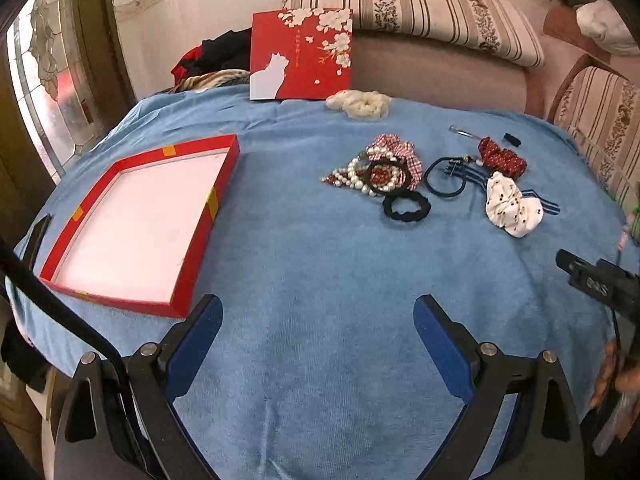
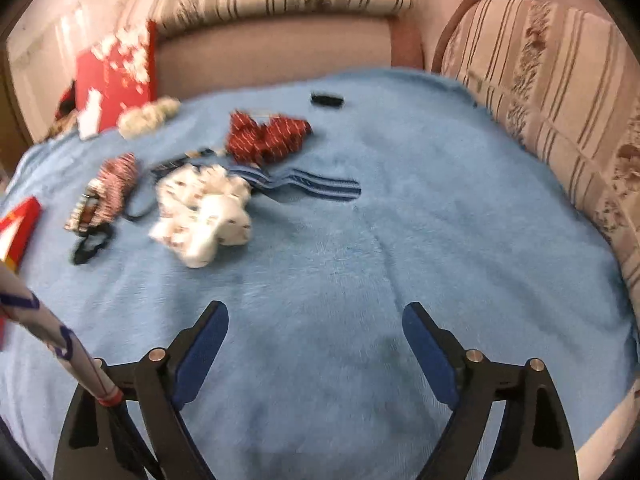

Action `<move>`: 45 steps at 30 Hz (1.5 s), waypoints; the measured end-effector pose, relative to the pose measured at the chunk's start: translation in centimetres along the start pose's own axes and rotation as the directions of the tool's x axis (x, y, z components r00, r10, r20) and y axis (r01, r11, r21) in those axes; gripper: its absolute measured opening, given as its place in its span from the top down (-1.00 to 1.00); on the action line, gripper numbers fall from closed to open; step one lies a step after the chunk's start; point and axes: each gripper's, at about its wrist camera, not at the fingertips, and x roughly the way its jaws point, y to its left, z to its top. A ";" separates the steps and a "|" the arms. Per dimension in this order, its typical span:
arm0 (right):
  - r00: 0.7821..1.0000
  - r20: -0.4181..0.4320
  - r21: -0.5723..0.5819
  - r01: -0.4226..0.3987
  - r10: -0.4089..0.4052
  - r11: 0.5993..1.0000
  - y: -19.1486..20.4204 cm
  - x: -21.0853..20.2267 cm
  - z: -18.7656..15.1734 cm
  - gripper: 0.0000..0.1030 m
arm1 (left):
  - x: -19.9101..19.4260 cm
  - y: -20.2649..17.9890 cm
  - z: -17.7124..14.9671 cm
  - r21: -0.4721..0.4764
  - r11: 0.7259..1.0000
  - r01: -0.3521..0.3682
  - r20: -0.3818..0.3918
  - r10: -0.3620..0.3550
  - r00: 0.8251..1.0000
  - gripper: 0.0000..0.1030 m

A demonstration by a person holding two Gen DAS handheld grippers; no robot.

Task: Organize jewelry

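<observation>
The jewelry and hair accessories lie in a loose cluster on the blue towel (image 1: 304, 264), right of centre. A pearl bracelet (image 1: 362, 178) overlaps a checked red-and-white scrunchie (image 1: 394, 156); a black scrunchie (image 1: 406, 208) lies just in front of them. To the right, a thin dark hair tie (image 1: 444, 178) touches a striped blue band (image 1: 540, 202). A white dotted scrunchie (image 1: 512, 208) lies on that band, and a dark red scrunchie (image 1: 502, 158) is just behind it. A cream scrunchie (image 1: 360, 104) lies near the far edge, a small black clip (image 1: 512, 139) farther right.

The open red box tray (image 1: 216, 184), white inside, is on the towel's left side, well apart from the cluster. Its red lid (image 1: 300, 56), with a white cat and blossoms, stands upright at the far edge against the sofa (image 1: 436, 76).

Left gripper (image 1: 318, 328): fingers spread wide, holding nothing, above bare towel near the front edge. Right gripper (image 2: 316, 332): fingers likewise spread wide, holding nothing, over bare towel, the cluster ahead to its left. The right wrist view is motion-blurred.
</observation>
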 end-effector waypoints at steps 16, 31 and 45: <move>0.992 -0.021 -0.011 -0.124 0.124 0.992 3.9 -4.1 -1.2 -0.52 | 7.6 9.6 2.5 0.073 0.987 -0.143 -0.176 0.154 0.972 0.53; 0.991 0.048 -0.031 -0.127 0.128 0.991 5.7 -6.7 -1.7 -0.52 | -1.0 7.8 3.5 -0.139 0.990 -0.027 -0.036 0.022 0.999 -0.04; 0.990 0.083 -0.056 -0.113 0.118 0.992 5.6 -8.2 -2.6 -0.52 | -5.5 1.4 2.0 -0.039 0.999 0.036 0.043 -0.034 0.998 -0.36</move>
